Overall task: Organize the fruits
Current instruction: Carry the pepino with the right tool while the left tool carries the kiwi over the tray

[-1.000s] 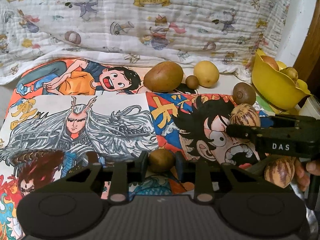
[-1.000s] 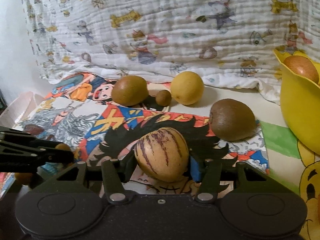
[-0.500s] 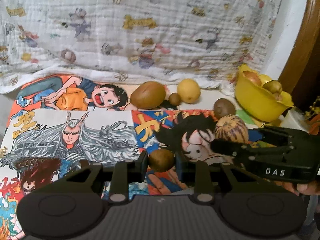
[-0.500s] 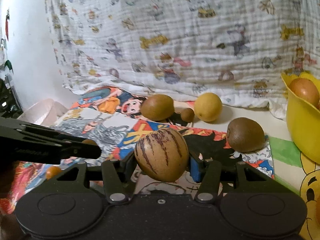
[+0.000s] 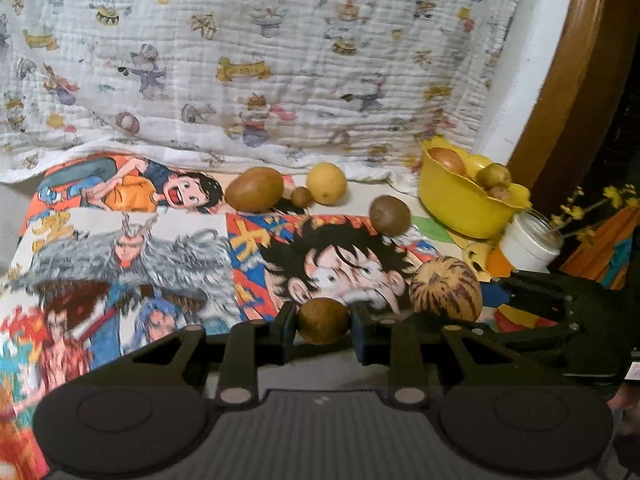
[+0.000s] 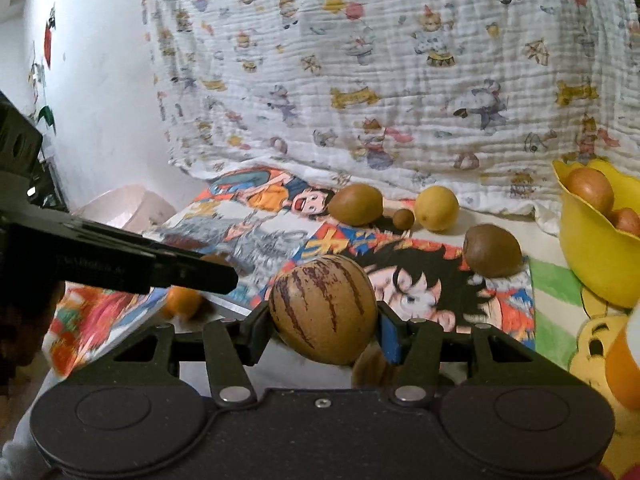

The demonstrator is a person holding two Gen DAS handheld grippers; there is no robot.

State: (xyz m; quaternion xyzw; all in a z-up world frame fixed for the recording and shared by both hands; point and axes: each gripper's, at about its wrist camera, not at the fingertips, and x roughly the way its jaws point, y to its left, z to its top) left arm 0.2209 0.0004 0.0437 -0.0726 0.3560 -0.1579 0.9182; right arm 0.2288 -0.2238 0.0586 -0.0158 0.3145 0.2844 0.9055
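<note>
The bowl [image 5: 460, 204] already holds several fruits; four [image 5: 254, 189] lie on the worktop [image 5: 400, 190]; two are in hand. The left tongs [image 5: 323, 322] pinch a small brown fruit [image 5: 322, 320]; the right tongs [image 6: 323, 322] clamp a striped melon [image 6: 323, 311]; both are lifted, tilted downward, side by side.
</note>
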